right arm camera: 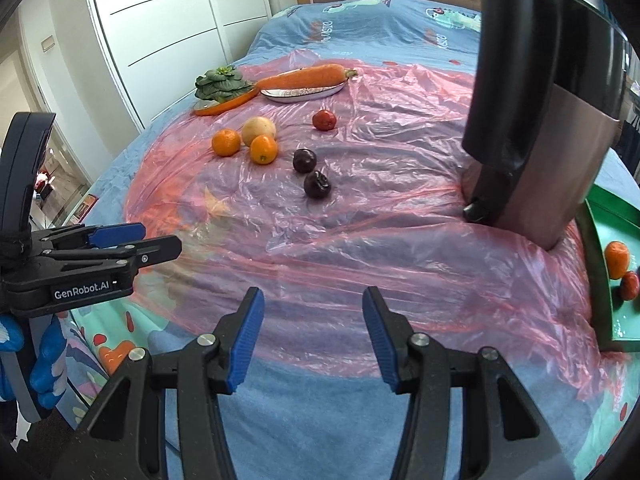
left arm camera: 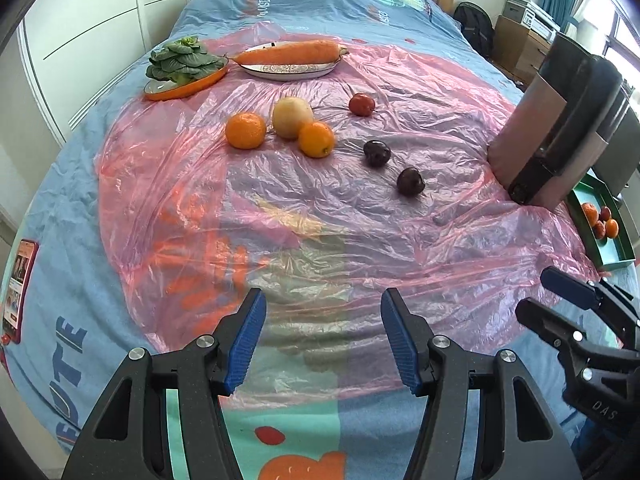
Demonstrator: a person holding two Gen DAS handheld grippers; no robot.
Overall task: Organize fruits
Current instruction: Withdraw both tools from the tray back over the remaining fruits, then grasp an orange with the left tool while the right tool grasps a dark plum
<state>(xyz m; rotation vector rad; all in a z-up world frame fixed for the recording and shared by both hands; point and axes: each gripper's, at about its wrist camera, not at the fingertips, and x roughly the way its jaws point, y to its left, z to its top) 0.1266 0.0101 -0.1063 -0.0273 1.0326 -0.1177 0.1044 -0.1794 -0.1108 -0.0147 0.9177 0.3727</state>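
Observation:
On a pink plastic sheet spread over the bed lie two oranges, a yellowish round fruit, a red fruit and two dark plums. A green tray at the right edge holds an orange and a red fruit. My left gripper hovers open over the near part of the sheet, nothing between its fingers. My right gripper is open and empty too, beside the left gripper, both well short of the fruit.
A metal jug with a black handle stands tall between the loose fruit and the tray. At the back, an orange dish of leafy greens and a plate with a carrot. White wardrobe doors line the left; a phone lies at the bed's left edge.

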